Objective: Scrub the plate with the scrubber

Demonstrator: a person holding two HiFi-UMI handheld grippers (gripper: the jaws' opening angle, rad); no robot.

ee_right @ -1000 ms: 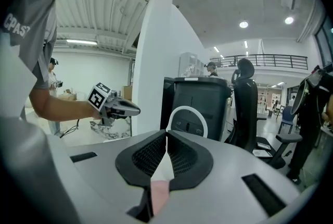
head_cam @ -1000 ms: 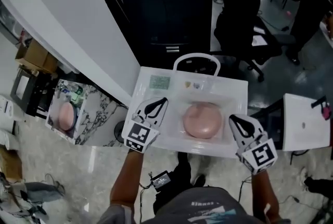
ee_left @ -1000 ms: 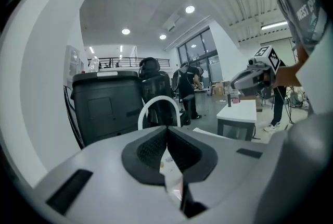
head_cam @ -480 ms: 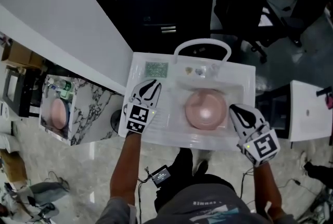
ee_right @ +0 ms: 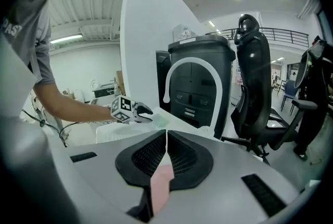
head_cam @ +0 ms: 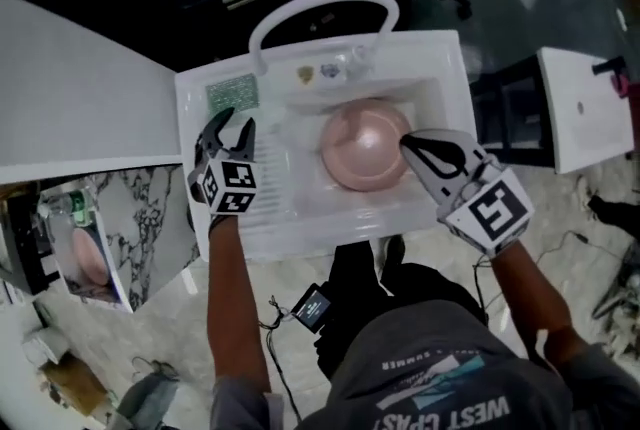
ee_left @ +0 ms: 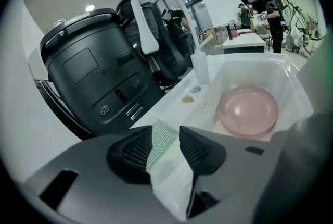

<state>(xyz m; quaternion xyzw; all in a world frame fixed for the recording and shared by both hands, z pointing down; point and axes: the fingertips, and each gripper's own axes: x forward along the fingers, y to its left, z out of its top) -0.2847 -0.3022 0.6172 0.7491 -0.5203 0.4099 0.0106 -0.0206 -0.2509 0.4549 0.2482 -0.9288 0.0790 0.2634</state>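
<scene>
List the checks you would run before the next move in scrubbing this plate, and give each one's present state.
1. Left gripper open: ok. Its jaws have just been opening, and the scrubber shows in their gap, ungripped.
2. Scrubber in line with the left jaws: ok. It lies flat on the sink ledge, just ahead.
3. Scrubber gripped: not ok.
4. Plate in the basin: ok.
5. Right gripper steadying the plate: not ok. It is shut and empty, by the plate's rim.
</scene>
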